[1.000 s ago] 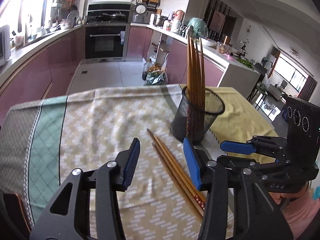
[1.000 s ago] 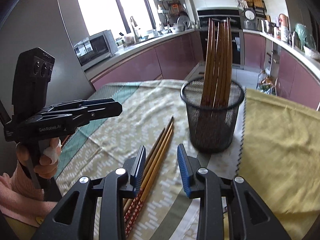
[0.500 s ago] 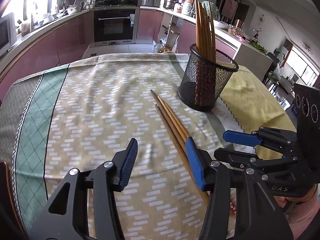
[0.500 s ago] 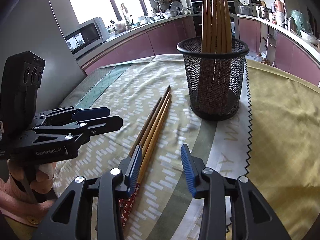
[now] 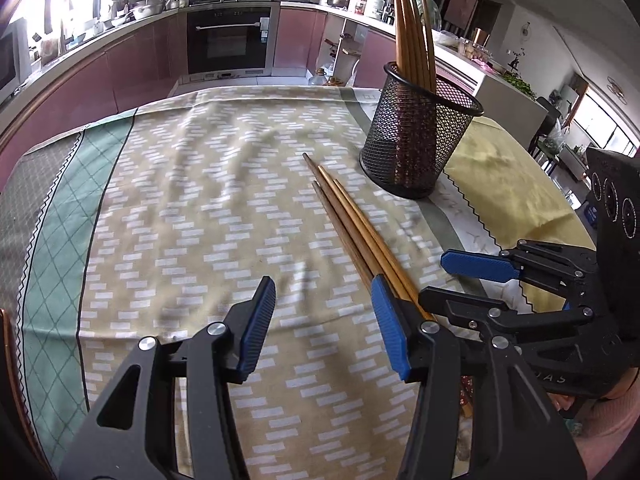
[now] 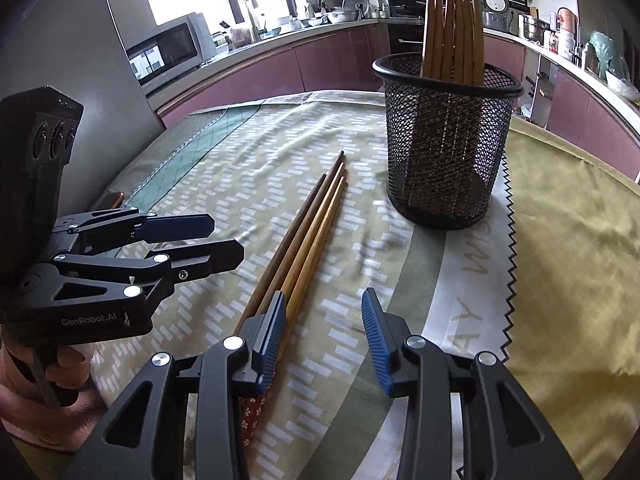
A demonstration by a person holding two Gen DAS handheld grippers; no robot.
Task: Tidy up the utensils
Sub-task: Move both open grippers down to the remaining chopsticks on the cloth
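Several wooden chopsticks (image 5: 352,224) (image 6: 308,236) lie side by side on the patterned tablecloth (image 5: 192,208), tips toward a black mesh cup (image 5: 416,140) (image 6: 444,148). The cup stands upright and holds several more chopsticks. My left gripper (image 5: 324,312) hovers open over the cloth; the lying chopsticks run under its right finger. My right gripper (image 6: 324,312) is open too, with the chopsticks' patterned red ends under its left finger. Nothing sits between either pair of pads. Each gripper shows in the other's view: the right gripper (image 5: 434,276) and the left gripper (image 6: 226,238).
A yellow cloth (image 6: 572,260) covers the table's right part, past a zigzag hem. Beyond the table's far edge are pink kitchen cabinets, an oven (image 5: 232,40) and a microwave (image 6: 168,48). A person's hand (image 6: 60,364) grips the left tool's handle.
Both grippers have sunk toward the table and tipped further down, so the cup and chopsticks sit higher in view. The right jaws have widened a little.
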